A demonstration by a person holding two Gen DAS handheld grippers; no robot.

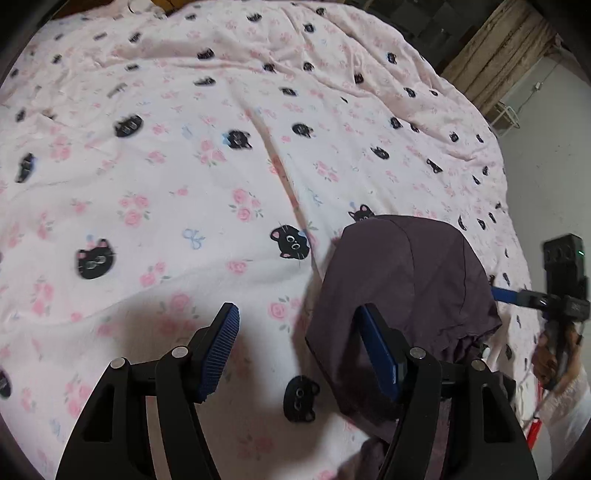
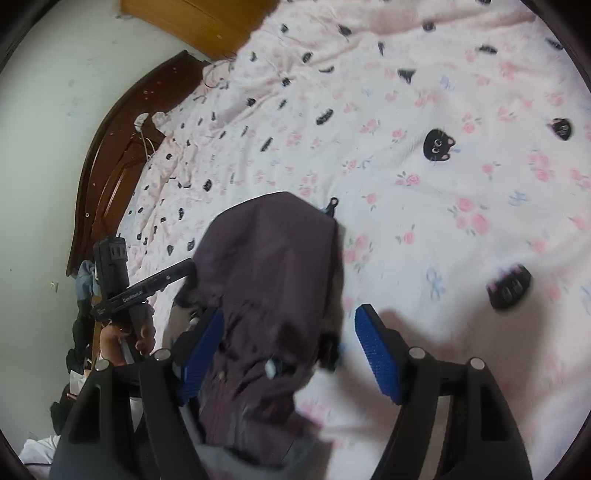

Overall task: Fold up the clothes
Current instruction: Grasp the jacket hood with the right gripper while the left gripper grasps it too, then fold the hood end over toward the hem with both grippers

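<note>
In the left wrist view, a pink bedsheet printed with roses and black cat faces covered the bed, creased toward its far edge. Beyond that edge stood a rough wooden panel and a pale wall. The left gripper had its jaws apart with nothing pressed between them; the dark purple garment lay bunched on the sheet, draped over the right-hand finger. At the right edge, the right gripper showed in a hand.

In the right wrist view, the same sheet ran to a dark wooden bed frame against a white wall, with a lighter wooden board above. The right gripper stood with jaws wide; the garment lay heaped between them, over the left-hand finger, not clamped. The left gripper appeared at the left, its jaws hidden.
</note>
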